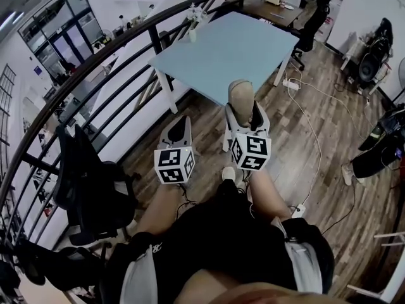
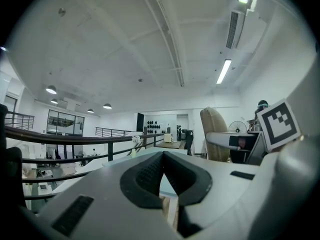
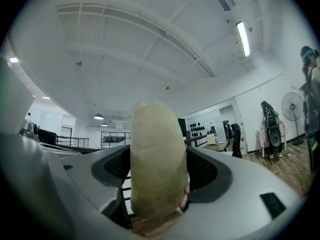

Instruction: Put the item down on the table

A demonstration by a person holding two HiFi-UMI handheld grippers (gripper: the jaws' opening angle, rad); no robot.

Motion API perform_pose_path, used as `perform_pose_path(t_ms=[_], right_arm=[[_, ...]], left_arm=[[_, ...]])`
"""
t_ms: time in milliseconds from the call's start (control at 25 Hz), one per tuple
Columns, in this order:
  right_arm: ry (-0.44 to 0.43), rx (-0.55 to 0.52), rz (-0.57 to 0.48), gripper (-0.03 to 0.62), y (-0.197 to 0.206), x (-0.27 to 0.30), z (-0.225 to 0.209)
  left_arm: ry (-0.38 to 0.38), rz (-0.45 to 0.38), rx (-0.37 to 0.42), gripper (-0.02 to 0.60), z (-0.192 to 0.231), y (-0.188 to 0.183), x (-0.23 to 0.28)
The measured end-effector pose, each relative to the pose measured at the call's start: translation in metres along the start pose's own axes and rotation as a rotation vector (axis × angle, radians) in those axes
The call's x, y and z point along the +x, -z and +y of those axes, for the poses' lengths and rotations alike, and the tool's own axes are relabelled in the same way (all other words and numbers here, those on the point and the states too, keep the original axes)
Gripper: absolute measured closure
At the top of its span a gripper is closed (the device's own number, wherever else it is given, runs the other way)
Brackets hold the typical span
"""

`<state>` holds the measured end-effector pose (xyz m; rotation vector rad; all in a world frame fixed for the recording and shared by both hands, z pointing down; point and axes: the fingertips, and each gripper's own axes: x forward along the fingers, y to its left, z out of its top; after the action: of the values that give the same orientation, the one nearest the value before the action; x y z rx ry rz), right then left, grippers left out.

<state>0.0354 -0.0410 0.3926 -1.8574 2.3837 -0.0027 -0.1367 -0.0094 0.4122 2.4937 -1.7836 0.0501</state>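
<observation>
My right gripper (image 1: 244, 114) is shut on a tan, rounded oblong item (image 1: 240, 98) that stands upright between its jaws, in the air in front of the table. In the right gripper view the item (image 3: 156, 159) fills the gap between both pads. The light blue table (image 1: 224, 49) lies ahead, its near edge just beyond the item. My left gripper (image 1: 180, 130) hangs to the left of the right one, shut with its jaws meeting and nothing between them. In the left gripper view the left gripper (image 2: 162, 178) points toward the table (image 2: 145, 153), with the item (image 2: 216, 134) at the right.
A black curved railing (image 1: 95, 62) runs along the left of the table. A black office chair (image 1: 88, 185) stands at lower left. A small white vase (image 1: 192, 33) sits at the table's far left edge. Cables (image 1: 310, 125) trail over the wooden floor at right.
</observation>
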Motion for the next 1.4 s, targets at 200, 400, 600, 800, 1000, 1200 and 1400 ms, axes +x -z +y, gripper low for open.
perform_pose_path(t_ms=[200, 400, 600, 800, 1000, 1200, 1400], right_arm=[[0.001, -0.013, -0.010, 0.247, -0.002, 0.066, -0.026], [-0.016, -0.026, 0.000, 0.247, -0.003, 0.139, -0.057], [-0.019, -0.054, 0.001, 0.247, -0.007, 0.207, -0.090], [-0.044, -0.068, 0.010, 0.247, -0.004, 0.269, -0.120], [-0.062, -0.057, 0.043, 0.247, 0.003, 0.318, -0.146], [-0.057, -0.058, 0.078, 0.247, 0.025, 0.355, -0.164], [-0.050, -0.087, 0.144, 0.247, 0.054, 0.386, -0.169]], left_arm=[[-0.012, -0.004, 0.012, 0.571, 0.013, -0.013, 0.068], [-0.021, -0.001, 0.012, 0.571, 0.020, -0.024, 0.144], [-0.025, 0.005, 0.001, 0.569, 0.024, -0.033, 0.220], [-0.030, 0.012, -0.006, 0.571, 0.026, -0.037, 0.291], [-0.049, 0.021, -0.019, 0.569, 0.031, -0.041, 0.340], [-0.048, 0.051, -0.023, 0.569, 0.039, -0.026, 0.379], [-0.037, 0.050, -0.015, 0.571, 0.050, -0.027, 0.404]])
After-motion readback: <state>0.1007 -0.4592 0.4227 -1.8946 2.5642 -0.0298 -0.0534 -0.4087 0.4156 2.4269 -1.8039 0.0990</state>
